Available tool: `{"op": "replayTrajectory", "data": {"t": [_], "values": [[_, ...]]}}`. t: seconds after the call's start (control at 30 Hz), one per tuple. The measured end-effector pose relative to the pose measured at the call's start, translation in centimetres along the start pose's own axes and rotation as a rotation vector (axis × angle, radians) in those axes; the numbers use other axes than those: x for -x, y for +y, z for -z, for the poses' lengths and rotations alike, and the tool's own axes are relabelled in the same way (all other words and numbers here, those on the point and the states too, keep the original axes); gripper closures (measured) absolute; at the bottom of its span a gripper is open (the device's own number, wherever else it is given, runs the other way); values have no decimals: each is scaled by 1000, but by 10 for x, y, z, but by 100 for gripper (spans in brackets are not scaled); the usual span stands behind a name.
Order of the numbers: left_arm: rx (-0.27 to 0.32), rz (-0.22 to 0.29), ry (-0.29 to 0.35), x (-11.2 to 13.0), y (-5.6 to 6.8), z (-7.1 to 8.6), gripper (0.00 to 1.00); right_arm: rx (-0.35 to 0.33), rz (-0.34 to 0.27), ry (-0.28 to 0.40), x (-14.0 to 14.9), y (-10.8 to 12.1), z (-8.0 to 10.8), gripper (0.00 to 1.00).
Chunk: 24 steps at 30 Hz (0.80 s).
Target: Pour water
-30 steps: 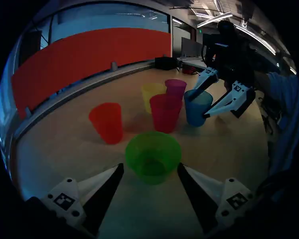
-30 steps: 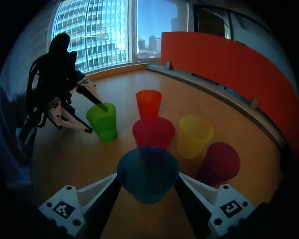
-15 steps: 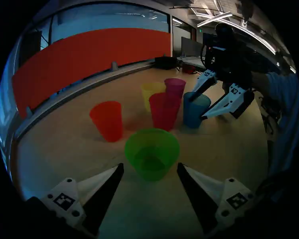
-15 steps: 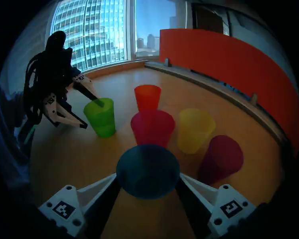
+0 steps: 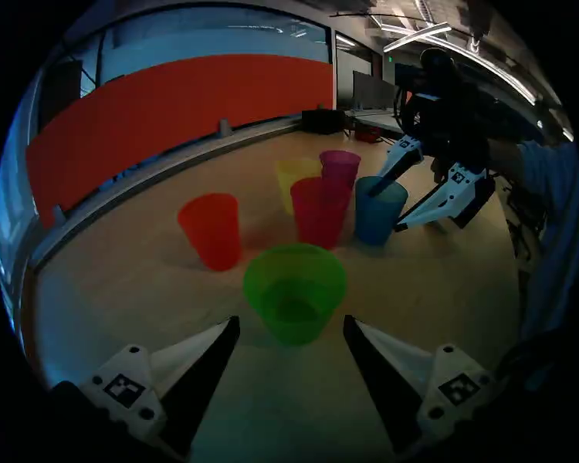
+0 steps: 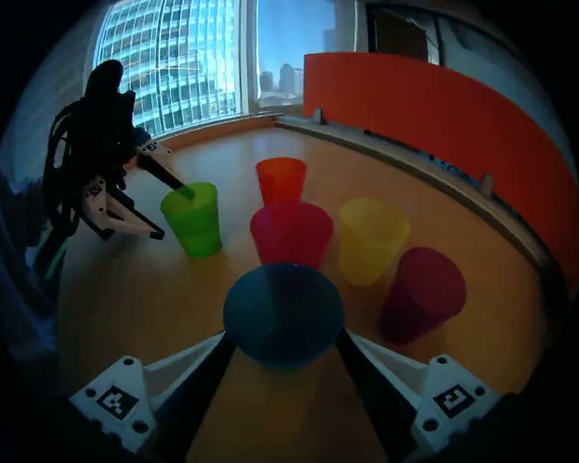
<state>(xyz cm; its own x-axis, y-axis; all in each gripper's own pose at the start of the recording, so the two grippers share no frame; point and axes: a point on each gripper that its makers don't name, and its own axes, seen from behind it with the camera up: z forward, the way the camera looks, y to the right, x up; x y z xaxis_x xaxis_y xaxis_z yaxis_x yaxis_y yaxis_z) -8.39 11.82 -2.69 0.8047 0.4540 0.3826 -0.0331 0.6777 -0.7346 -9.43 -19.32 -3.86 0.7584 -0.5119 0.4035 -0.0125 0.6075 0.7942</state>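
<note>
Since half a second before, the green cup (image 5: 295, 293) had drawn slightly away from the left gripper (image 5: 290, 318). In the right gripper view the blue cup (image 6: 283, 312) had climbed higher between the fingers of the right gripper (image 6: 283, 336).

In the left gripper view, an orange partition (image 5: 174, 108) ran along the rear left. Before it the orange cup (image 5: 210, 230) stood upright on the wooden bench (image 5: 120, 293). Nearer the camera, the green cup stood between the left jaws, which were spread wide. A sliver of bench showed on either side of the cup, so they did not clamp it. Behind it the yellow cup (image 5: 289, 171), red cup (image 5: 319, 210) and magenta cup (image 5: 340, 164) stood bunched close, with the blue cup just right of the red one. The right jaws straddled the blue cup, one finger seen through its wall and the other beside its foot. Whether they pressed on it could not be told. A blue sleeve (image 5: 556, 193) filled the far right.

In the right gripper view, the left gripper stood at the left below tall windows (image 6: 181, 69), its near fingertip just apart from the green cup's side. Rightward came the orange, red, yellow and magenta cups. The blue cup was nearest, its mouth turned toward the camera. Whether any cup held water could not be told.
</note>
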Motion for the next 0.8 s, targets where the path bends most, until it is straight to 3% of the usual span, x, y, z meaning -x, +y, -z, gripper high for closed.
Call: {"op": "replayTrajectory", "data": {"t": [0.8], "values": [[-158,64,45,8,-24,50,0,117,-66,78,19,19,58,0]]}}
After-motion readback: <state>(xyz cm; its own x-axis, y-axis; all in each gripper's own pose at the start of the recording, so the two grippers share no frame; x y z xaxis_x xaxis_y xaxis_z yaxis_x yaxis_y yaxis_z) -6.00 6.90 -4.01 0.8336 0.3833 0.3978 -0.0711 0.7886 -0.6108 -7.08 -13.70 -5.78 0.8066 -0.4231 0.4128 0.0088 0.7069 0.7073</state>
